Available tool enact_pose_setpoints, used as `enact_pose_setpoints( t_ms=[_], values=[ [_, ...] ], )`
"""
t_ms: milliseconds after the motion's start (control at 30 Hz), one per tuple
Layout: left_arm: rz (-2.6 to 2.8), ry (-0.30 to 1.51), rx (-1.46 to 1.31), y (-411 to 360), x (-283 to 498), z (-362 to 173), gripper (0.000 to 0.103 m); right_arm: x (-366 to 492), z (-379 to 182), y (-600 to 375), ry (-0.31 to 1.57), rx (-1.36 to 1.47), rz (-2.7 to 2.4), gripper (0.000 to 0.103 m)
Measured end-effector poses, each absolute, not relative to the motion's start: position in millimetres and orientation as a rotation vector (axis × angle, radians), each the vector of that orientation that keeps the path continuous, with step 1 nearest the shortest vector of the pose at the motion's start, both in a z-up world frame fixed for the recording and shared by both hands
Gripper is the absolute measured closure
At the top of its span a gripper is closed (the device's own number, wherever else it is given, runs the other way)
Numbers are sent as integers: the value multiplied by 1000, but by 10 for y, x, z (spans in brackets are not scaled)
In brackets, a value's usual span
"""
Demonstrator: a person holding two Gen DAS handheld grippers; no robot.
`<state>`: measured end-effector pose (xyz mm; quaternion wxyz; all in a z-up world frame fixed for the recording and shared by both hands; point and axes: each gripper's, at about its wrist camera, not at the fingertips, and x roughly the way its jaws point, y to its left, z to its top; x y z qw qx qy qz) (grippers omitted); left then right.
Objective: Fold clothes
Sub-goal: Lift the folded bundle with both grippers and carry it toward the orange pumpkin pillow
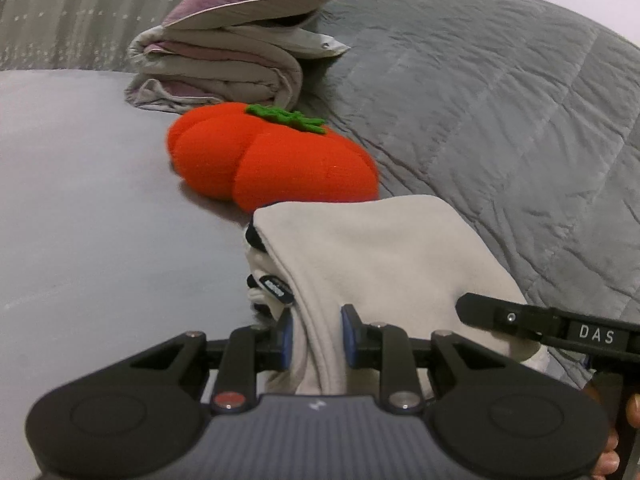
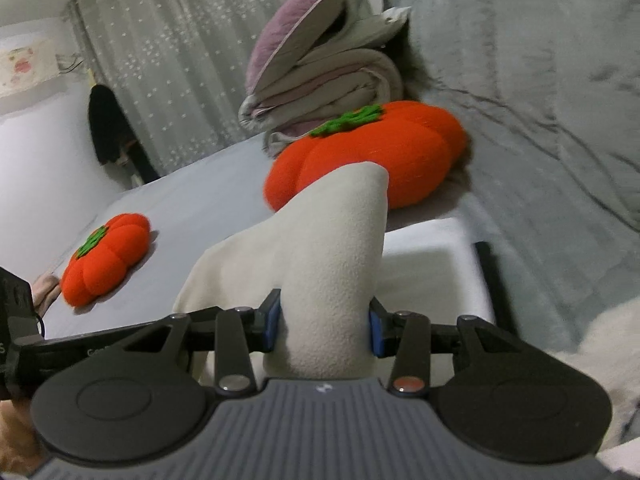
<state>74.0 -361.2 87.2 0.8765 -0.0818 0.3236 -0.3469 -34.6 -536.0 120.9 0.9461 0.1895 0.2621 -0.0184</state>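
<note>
Both tongs clamp one cream fleece garment [image 1: 384, 256] above the grey bed sheet [image 1: 88, 184].

The left gripper [image 1: 316, 336] pinches a thin bunched edge; the right gripper [image 2: 325, 326] squeezes a thicker roll. The cloth runs forward from both, towards the orange pumpkin-shaped plush cushion [image 1: 272, 156], stretched between two equally near hands, so the fold likely goes forward.

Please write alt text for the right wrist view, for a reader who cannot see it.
The right claw is shut on a bunched cream garment lifted over a grey bed. Behind sit two orange pumpkin cushions, folded bedding and a curtain.
</note>
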Motion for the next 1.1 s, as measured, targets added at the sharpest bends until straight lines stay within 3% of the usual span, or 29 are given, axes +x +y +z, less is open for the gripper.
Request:
enact_pose_setpoints(
  t_ms=[767,833,967,1100],
  values=[
    [-699,641,-81,-4120,793,752,77,-249,975,-6022,528,514,-62,58],
    [-692,645,-80,-4143,805,702,76,-214,931,-6033,549,511,-92,57],
    [-720,626,-72,-4125,785,690,70,-214,925,-6042,561,470,-182,38],
    [-716,625,-131,-4019,817,743,66,-259,1034,-6014,557,396,-224,36]
  ],
)
